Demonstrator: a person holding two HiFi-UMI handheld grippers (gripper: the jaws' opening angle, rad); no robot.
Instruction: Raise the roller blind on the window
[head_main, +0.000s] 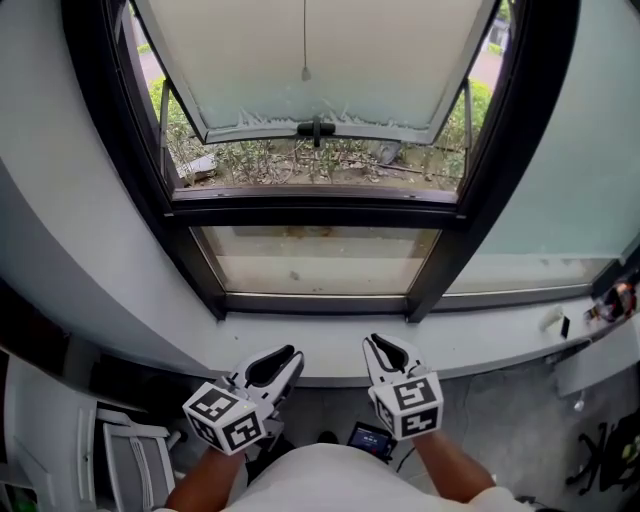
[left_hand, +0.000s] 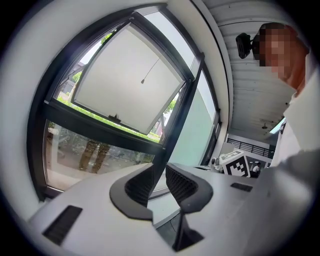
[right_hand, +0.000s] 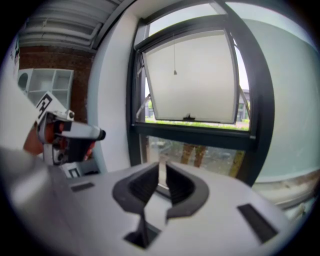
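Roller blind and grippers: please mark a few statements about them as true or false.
1. The roller blind covers the upper pane. True.
2. The left gripper holds the pull cord. False: its jaws are apart with nothing between them, and the cord hangs free, far above it.
3. The right gripper is empty. True.
4. The lower pane is also covered by a blind. False: it is bare glass.

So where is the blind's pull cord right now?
Head view, top centre: the pull cord hangs in front of the blind, its end just above the black window handle, far above the left gripper and right gripper.
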